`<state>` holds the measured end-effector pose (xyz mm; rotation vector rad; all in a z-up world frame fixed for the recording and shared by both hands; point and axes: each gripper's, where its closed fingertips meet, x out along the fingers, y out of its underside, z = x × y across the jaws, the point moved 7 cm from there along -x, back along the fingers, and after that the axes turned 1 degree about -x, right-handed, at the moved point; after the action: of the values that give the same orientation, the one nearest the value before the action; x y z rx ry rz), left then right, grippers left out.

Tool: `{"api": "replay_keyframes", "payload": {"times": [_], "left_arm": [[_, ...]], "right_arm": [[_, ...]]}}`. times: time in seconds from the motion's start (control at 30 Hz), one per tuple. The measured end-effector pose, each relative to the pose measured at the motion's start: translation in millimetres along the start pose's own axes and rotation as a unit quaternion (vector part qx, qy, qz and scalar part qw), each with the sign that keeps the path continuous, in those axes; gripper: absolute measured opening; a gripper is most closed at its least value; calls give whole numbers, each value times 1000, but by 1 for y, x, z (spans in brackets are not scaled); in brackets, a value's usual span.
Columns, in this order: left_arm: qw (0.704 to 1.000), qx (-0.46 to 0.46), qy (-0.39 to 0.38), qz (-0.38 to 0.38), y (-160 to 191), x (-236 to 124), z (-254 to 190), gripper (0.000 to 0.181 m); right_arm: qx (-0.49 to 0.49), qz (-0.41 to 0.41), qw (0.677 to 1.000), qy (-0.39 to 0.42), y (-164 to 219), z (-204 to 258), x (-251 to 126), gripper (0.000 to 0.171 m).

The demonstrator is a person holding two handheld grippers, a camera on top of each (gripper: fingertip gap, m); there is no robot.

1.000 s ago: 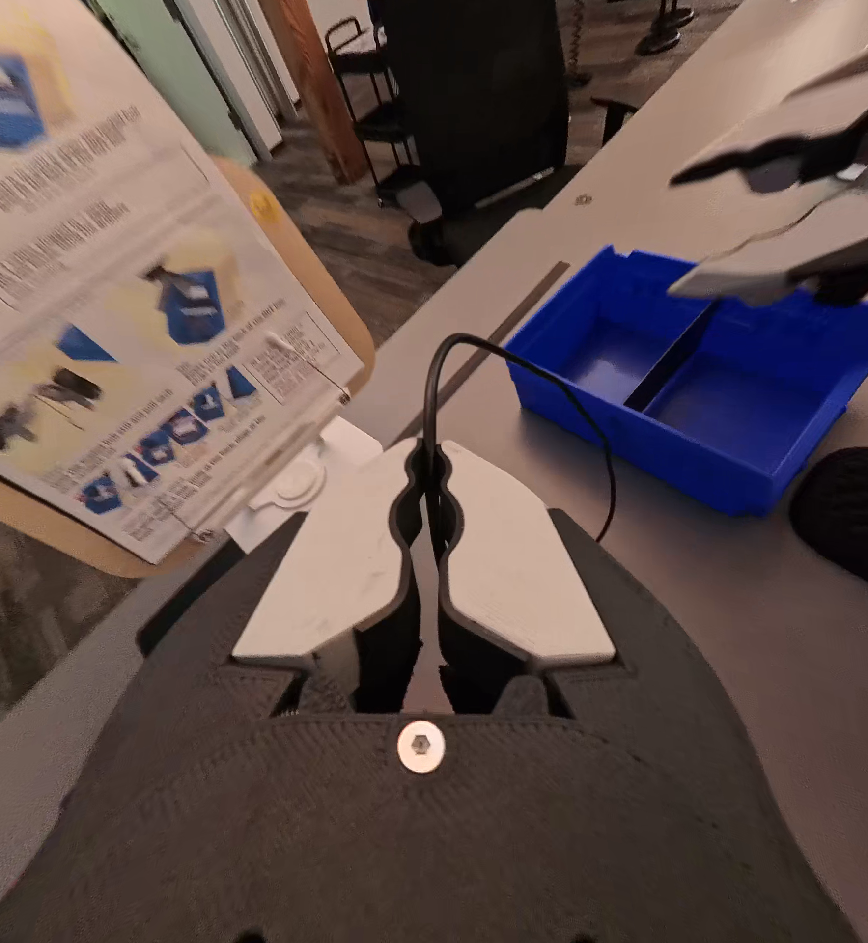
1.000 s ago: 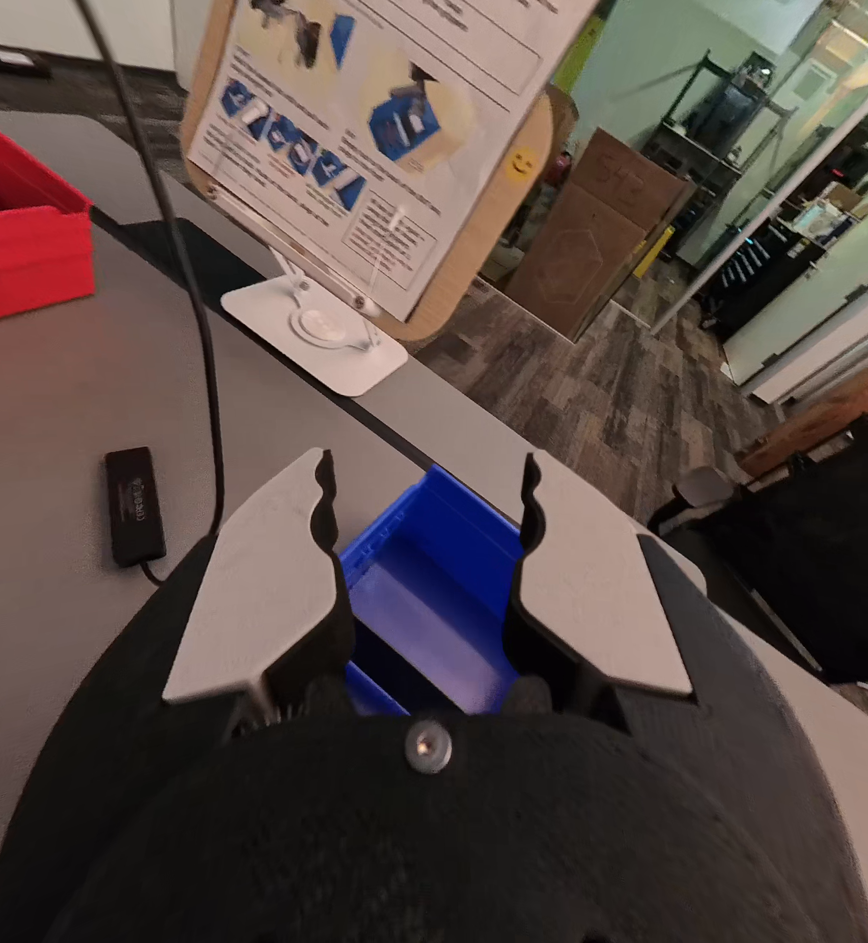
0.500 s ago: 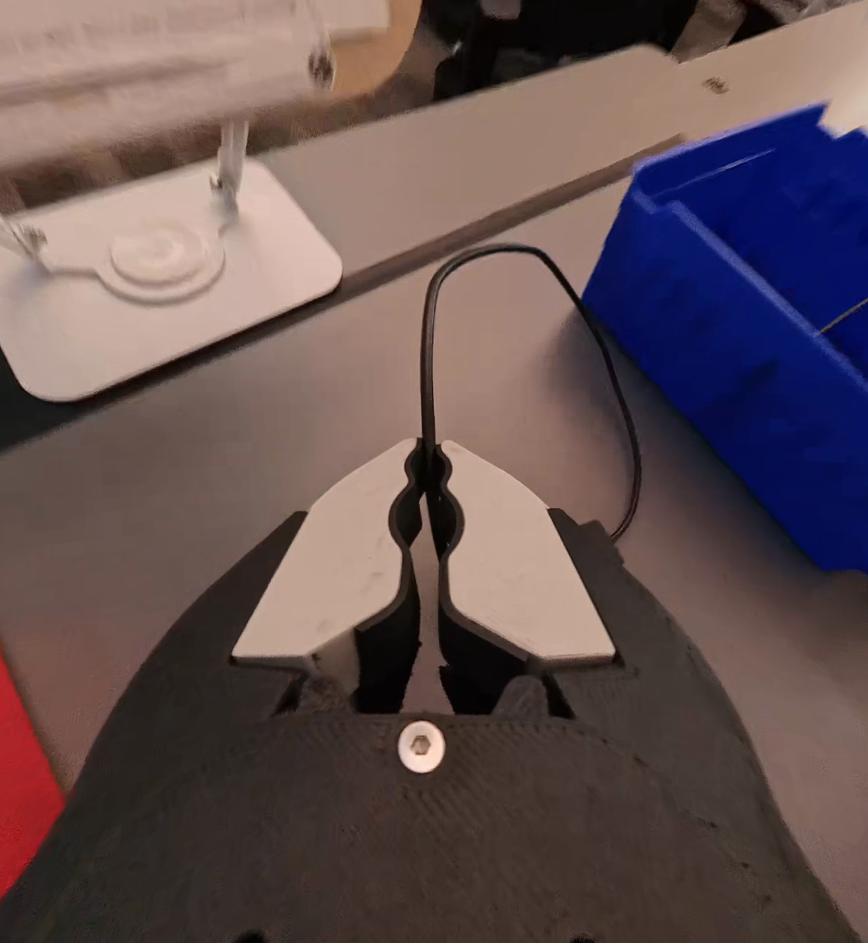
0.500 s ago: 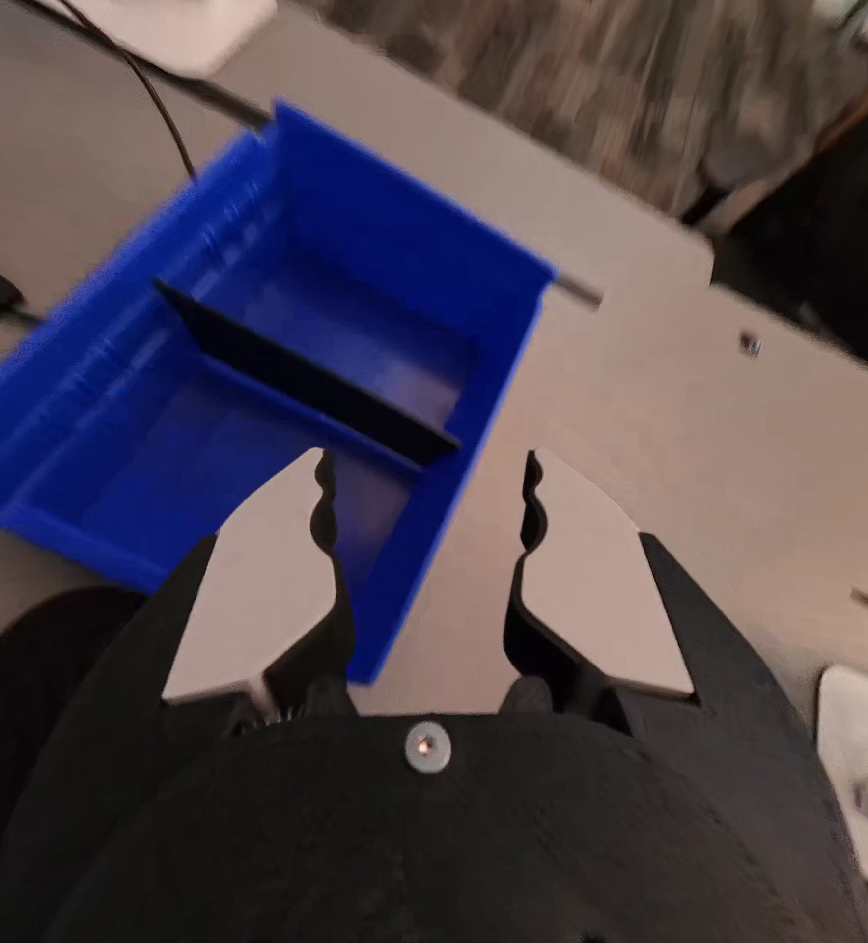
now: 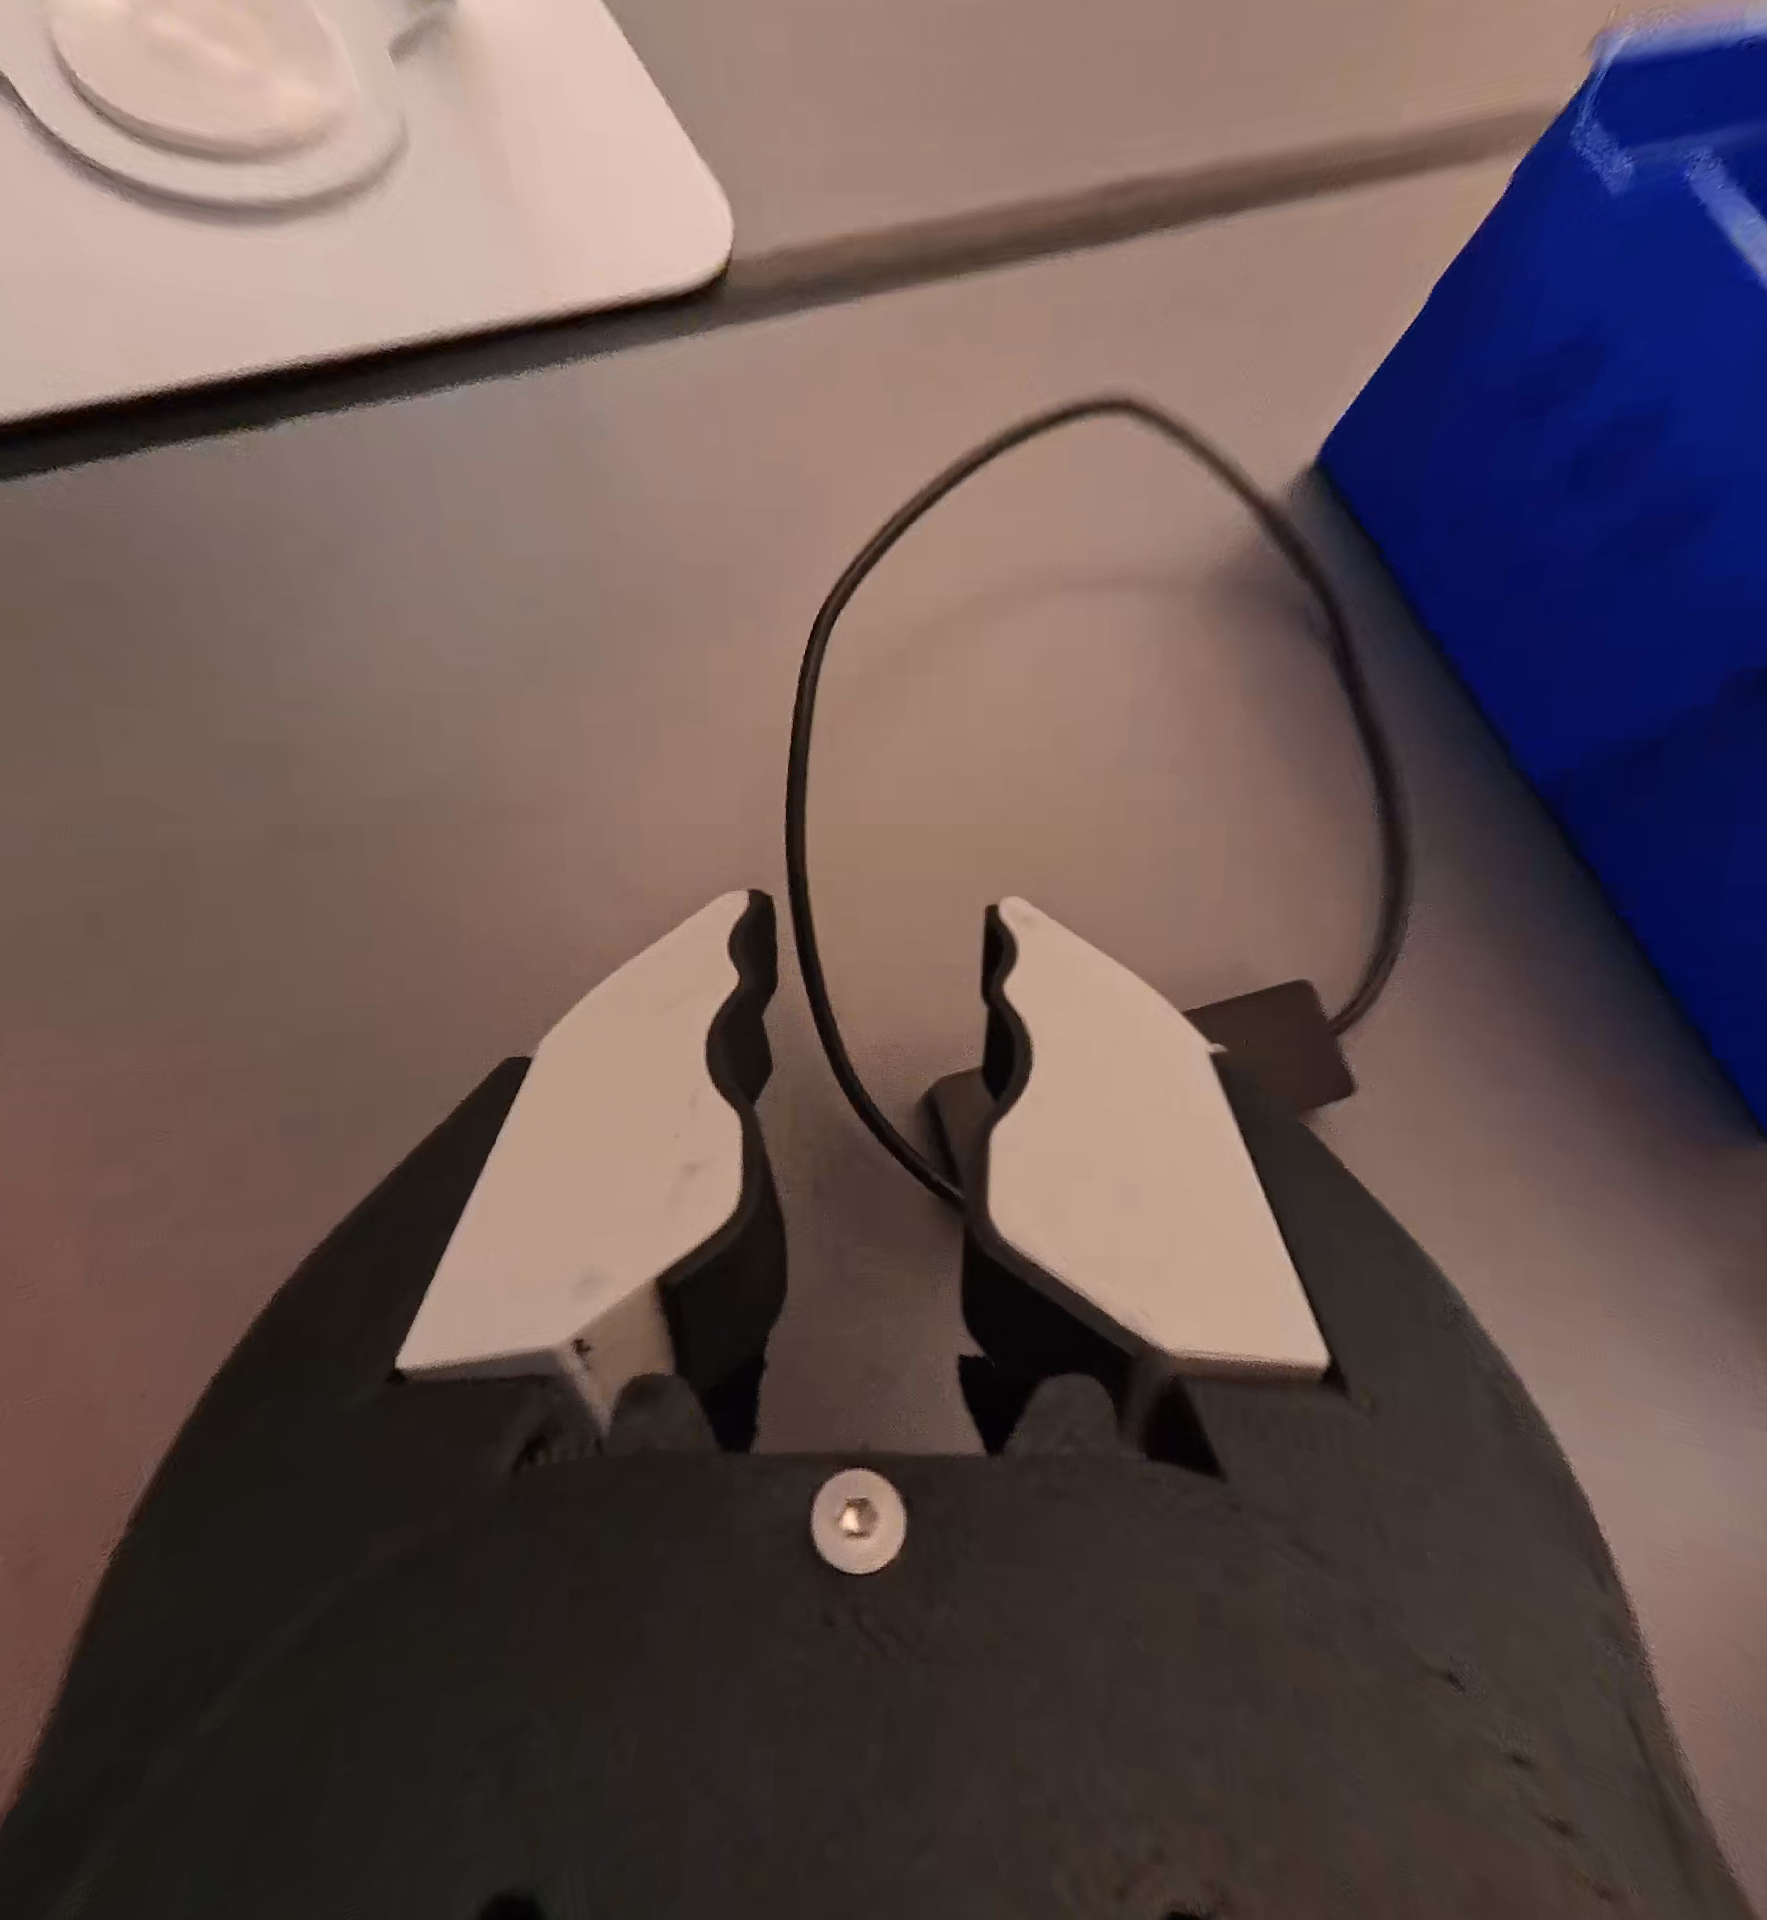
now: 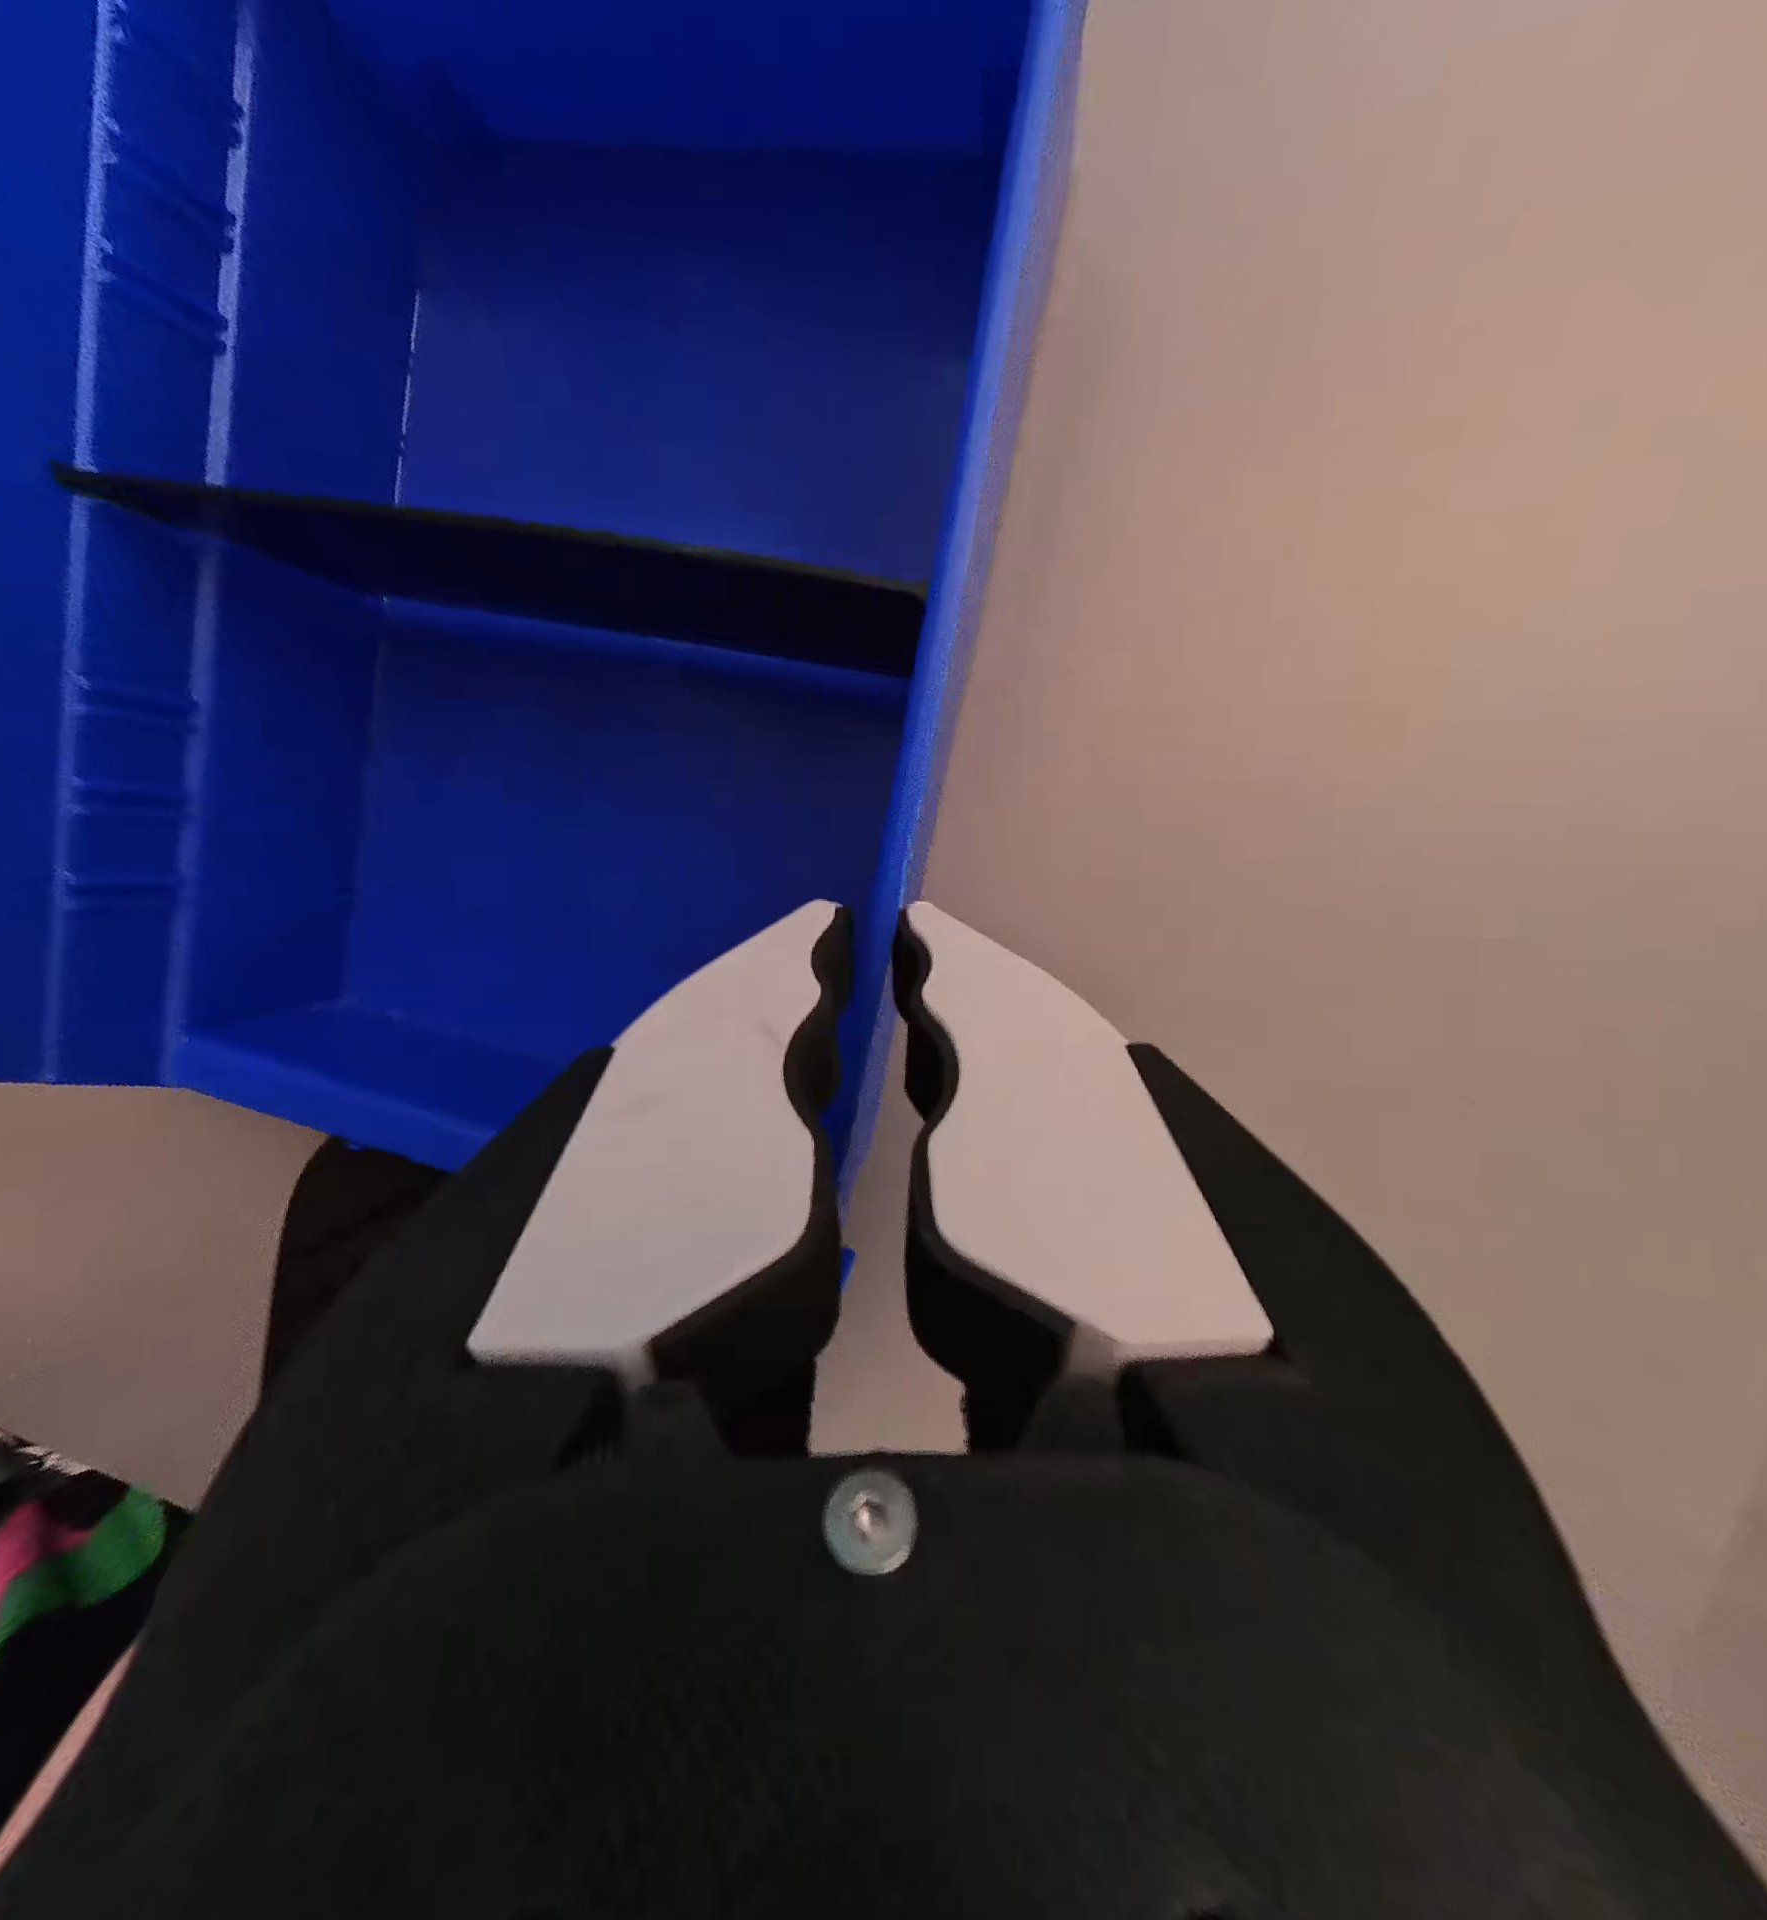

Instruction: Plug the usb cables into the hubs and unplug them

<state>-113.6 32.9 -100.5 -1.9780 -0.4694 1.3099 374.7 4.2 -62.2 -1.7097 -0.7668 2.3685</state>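
Left wrist view: left gripper [image 5: 879, 914] with jaws apart, holding nothing; thin black cable [image 5: 806, 727] loops on the grey table [image 5: 339, 727], running between the fingers to the black hub [image 5: 1274, 1039] beside the blue bin [image 5: 1585, 520]. Cable looks light and floppy; best gripped at its rigid plug, hidden here. Right wrist view: right gripper [image 6: 868, 914] nearly closed astride the bin's wall [image 6: 962, 520], seemingly pinching it; contact uncertain.
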Motion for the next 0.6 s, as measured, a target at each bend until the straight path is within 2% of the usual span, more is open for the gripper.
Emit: {"api": "replay_keyframes", "payload": {"times": [0.03,0.13,0.23,0.3,0.37,0.43,0.5,0.57,0.6], "left_arm": [[1000,-5,7,-13,-3,-7,-3,40],[999,13,13,-49,-10,-38,-17,45],[994,70,-13,-86,-18,-90,-36,48],[985,103,-65,-126,-21,-136,-41,49],[967,104,-149,-178,-14,-186,-32,48],[944,49,-242,-217,3,-232,-4,46],[927,-45,-289,-233,24,-263,35,53],[927,-147,-259,-226,44,-269,74,71],[930,-194,-241,-196,54,-265,92,75]], "right_arm": [[6,0,1000,-3,1,0,-1,9],[13,9,1000,26,3,-2,-8,20],[12,-16,997,70,1,0,-25,31],[8,-48,994,98,-2,3,-40,31],[-3,-91,989,120,-7,9,-57,36],[-21,-133,980,145,-14,16,-71,39],[-35,-171,973,153,-21,24,-82,39],[-47,-200,967,149,-28,33,-88,39],[-54,-210,965,146,-32,37,-89,39]]}}
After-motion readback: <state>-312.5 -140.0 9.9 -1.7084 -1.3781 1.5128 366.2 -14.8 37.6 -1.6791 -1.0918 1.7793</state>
